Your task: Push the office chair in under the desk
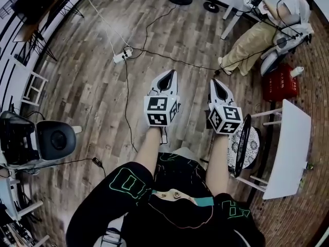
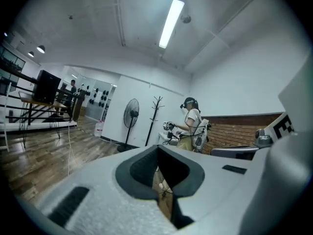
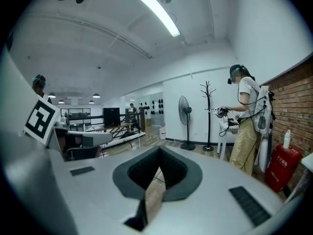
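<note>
From the head view, the left gripper (image 1: 167, 76) and the right gripper (image 1: 219, 83) are held out side by side over the wooden floor (image 1: 87, 86), a little apart. Both point away from the person and neither touches anything. The office chair (image 1: 245, 145) stands just to the right of the right gripper, with a patterned seat and a dark curved back. It sits beside the white desk (image 1: 292, 148), and its seat seems to reach partly in between the desk's white legs, though the steep angle makes that hard to judge. A power strip (image 1: 122, 54) with trailing cables lies on the floor ahead. A second person (image 1: 262, 32) sits at the top right, near a red box (image 1: 280, 82).

In the left gripper view, the left gripper (image 2: 158, 150) has its jaws pressed together with nothing caught between them. Beyond it stand a floor fan (image 2: 131, 113) and a coat stand (image 2: 157, 112) against the white wall, and the second person (image 2: 191, 126) is beside them.

In the right gripper view, the right gripper (image 3: 159, 153) is likewise closed tight and holds nothing. The floor fan (image 3: 184, 110), the coat stand (image 3: 208, 112) and the second person (image 3: 247, 124) are ahead, with the red box (image 3: 282, 166) at the brick wall on the right.
</note>
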Demonstrator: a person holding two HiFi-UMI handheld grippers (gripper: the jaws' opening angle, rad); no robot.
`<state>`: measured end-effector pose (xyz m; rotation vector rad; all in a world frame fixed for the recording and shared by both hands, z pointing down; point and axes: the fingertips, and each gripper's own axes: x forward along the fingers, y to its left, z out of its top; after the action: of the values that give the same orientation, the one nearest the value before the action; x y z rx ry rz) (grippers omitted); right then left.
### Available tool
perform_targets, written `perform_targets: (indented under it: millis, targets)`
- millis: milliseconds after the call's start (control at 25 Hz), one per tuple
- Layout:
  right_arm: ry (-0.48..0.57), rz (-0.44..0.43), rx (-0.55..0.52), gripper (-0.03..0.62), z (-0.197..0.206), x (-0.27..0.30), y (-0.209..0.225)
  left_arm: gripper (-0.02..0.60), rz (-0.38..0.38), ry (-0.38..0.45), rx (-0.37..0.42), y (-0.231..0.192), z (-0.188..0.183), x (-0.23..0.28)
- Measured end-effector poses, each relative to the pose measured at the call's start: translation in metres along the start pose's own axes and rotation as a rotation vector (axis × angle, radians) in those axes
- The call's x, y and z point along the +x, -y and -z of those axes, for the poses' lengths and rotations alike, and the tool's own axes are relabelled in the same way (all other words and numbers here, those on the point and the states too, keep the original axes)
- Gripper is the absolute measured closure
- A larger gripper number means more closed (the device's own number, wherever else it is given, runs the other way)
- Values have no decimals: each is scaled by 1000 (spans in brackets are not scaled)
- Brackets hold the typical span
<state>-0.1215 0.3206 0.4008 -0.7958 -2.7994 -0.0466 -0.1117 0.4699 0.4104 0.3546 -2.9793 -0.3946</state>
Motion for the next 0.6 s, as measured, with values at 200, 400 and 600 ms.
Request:
perform_targets:
  millis: [200,400,600]
  targets:
    - [-28,-1,-18,589,-4,27,5,574,9,1,-46,-15,2,20]
    - [-45,-35,-27,589,3,49,-6,574,-16,10,-68,-34,5,25]
    - [-32,-34,-18,589,4,56,16,574,-14,28,-70,-28,4,46]
